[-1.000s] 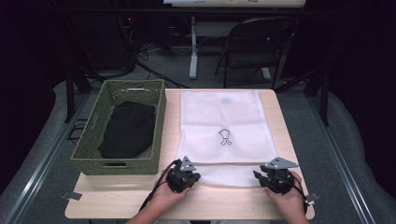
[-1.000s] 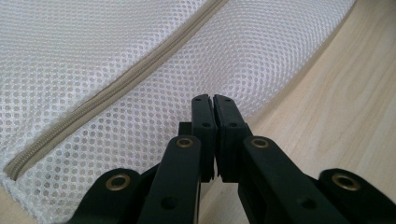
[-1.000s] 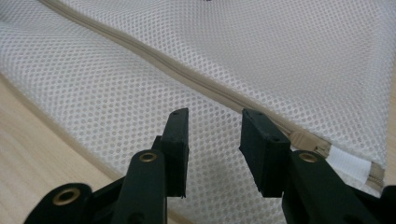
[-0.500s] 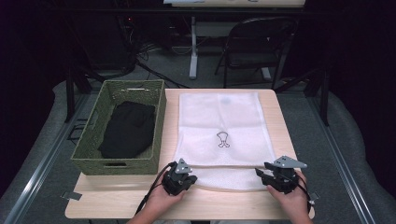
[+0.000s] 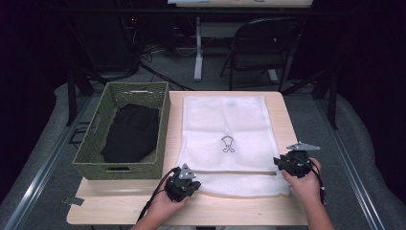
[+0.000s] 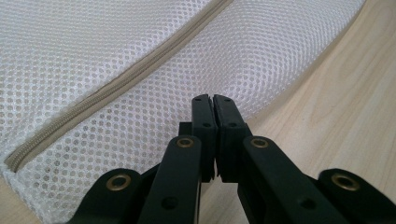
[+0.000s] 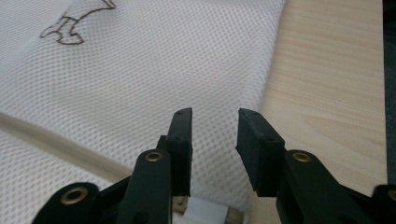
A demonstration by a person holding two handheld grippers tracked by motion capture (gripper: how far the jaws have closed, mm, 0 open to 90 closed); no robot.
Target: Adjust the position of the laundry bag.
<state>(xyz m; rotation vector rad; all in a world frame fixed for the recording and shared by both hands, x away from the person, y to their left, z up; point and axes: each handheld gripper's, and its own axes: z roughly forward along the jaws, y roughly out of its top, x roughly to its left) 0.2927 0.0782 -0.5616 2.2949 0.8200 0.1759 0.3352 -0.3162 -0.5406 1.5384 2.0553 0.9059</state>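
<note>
The white mesh laundry bag [image 5: 229,143] with a beige zipper [image 6: 116,84] lies flat on the light wooden table [image 5: 119,211], its zipper end along the near edge; the left gripper [image 5: 182,184] pinches the bag's near left corner with jaws closed, while the right gripper [image 7: 212,140] hovers half-open over the near right corner, its jaws just closing on nothing yet. If the right jaws close beside the zipper pull, the mesh may bunch or slip. Open room remains at the near edge; the green woven basket [image 5: 91,158] of black cloth [image 5: 130,133] crowds the left edge.
</note>
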